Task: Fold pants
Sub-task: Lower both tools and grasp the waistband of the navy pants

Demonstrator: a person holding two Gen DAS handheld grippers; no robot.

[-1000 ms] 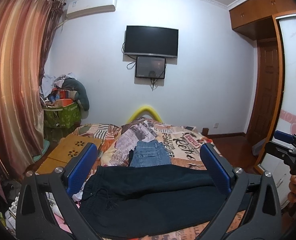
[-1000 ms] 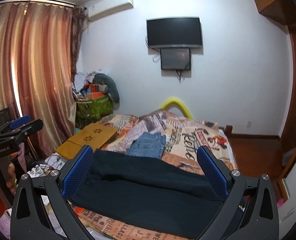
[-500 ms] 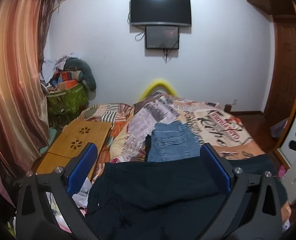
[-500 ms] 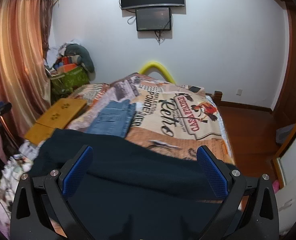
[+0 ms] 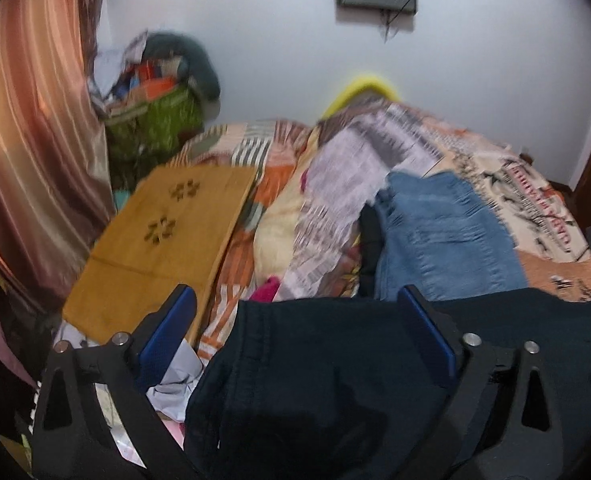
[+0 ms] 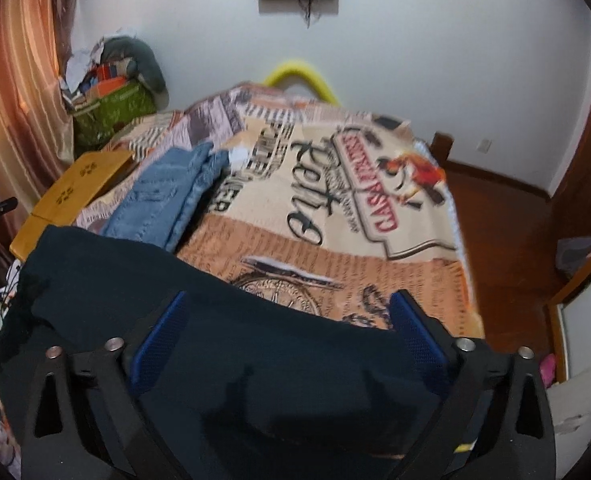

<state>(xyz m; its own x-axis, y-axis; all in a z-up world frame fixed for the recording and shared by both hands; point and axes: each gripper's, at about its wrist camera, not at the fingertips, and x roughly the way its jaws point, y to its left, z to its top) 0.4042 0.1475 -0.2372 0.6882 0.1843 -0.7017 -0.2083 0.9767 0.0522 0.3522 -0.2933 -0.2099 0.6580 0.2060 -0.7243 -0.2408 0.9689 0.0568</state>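
Both tongs, left tongs [image 5: 295, 332] and right tongs [image 6: 285, 330], have just been closing slightly yet stay spread, unpinching; the dark pants [image 6: 215, 360] lie at six o'clock, long axis nine-to-three.

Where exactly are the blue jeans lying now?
The blue jeans lie on the bed, just beyond the dark pants, right of the wooden board.

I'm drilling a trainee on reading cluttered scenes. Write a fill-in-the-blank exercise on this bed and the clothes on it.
1. The dark pants lie spread across the near end of the ____.
2. Beyond them lies a folded pair of ____ jeans.
3. The left tool and the right tool both stand ____, gripping no cloth.
4. The wooden board at the bed's left side has ____ flower-shaped cutouts.

Missing words: bed; blue; open; two
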